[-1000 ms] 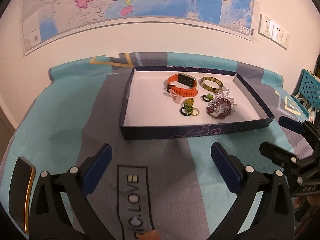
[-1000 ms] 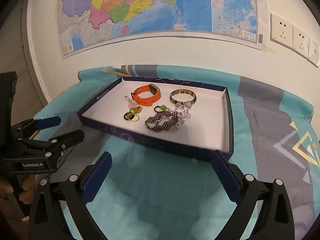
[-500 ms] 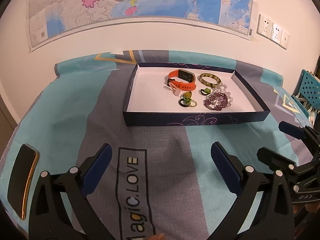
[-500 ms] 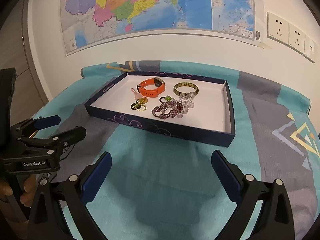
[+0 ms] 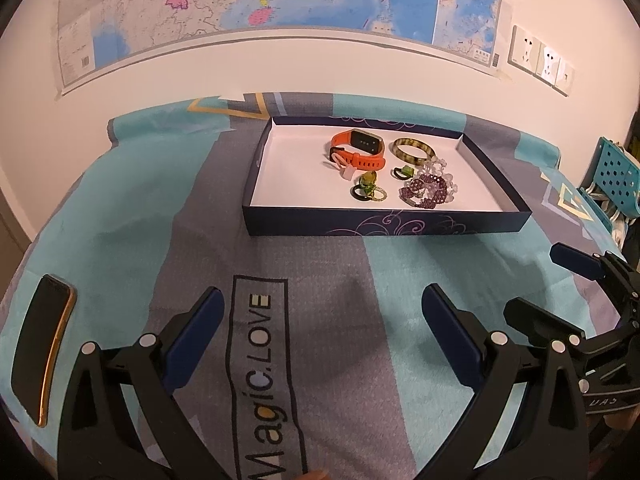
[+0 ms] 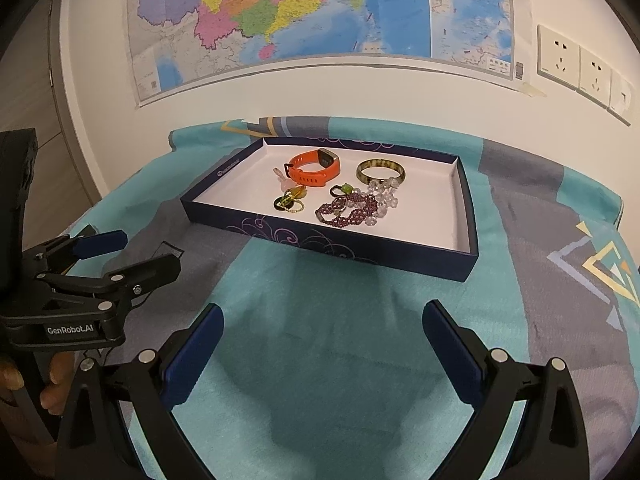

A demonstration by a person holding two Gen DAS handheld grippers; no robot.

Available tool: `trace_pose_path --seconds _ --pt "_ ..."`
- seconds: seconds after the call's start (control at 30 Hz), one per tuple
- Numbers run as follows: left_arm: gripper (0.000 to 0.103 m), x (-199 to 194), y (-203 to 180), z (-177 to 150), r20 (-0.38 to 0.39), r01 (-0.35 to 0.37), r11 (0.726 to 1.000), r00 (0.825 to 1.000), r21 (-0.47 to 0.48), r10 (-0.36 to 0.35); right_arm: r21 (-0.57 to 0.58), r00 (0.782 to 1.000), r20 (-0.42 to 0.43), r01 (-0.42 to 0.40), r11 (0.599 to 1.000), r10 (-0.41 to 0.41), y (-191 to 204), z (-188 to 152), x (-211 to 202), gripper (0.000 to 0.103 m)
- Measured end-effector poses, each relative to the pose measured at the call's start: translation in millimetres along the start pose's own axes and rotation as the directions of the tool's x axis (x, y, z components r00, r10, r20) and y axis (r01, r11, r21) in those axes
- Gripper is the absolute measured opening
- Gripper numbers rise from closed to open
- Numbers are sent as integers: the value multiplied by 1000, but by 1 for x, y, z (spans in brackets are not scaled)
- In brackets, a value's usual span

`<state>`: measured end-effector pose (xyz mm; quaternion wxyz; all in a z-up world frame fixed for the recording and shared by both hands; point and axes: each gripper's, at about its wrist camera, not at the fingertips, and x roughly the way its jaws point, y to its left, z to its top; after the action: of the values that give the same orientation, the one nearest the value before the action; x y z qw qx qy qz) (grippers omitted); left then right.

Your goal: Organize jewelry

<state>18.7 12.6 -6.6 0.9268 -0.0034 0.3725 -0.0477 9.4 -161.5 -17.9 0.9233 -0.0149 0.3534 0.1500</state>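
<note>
Both claws, left claw [image 5: 320, 320] and right claw [image 6: 322, 338], spread wide, empty, short of jewelry tray [image 5: 384, 226]; orange watch [image 5: 360, 148] inside.

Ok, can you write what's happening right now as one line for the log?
left tongs: open, empty | right tongs: open, empty | orange watch, bangle, purple bead bracelet: in tray | phone: on cloth
</note>
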Motion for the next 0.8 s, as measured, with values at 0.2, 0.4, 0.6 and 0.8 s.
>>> trace_pose_path --seconds 0.2,0.4,0.6,0.8 --pt "98 -2 -1 -2 5 -3 1000 1000 7 3 7 1000 -5 2 1000 -2 -1 -2 1 96" --pt "97 -2 -2 -3 5 -5 1000 1000 7 5 8 1000 -4 2 1000 -2 -1 -2 1 96" --pt "98 -2 -1 -3 3 -3 1000 1000 7 3 11 1000 -3 0 1000 0 -2 -2 0 96" --pt "98 -1 0 -3 0 -7 1000 1000 5 7 10 1000 -5 1 1000 0 -2 -2 1 96"
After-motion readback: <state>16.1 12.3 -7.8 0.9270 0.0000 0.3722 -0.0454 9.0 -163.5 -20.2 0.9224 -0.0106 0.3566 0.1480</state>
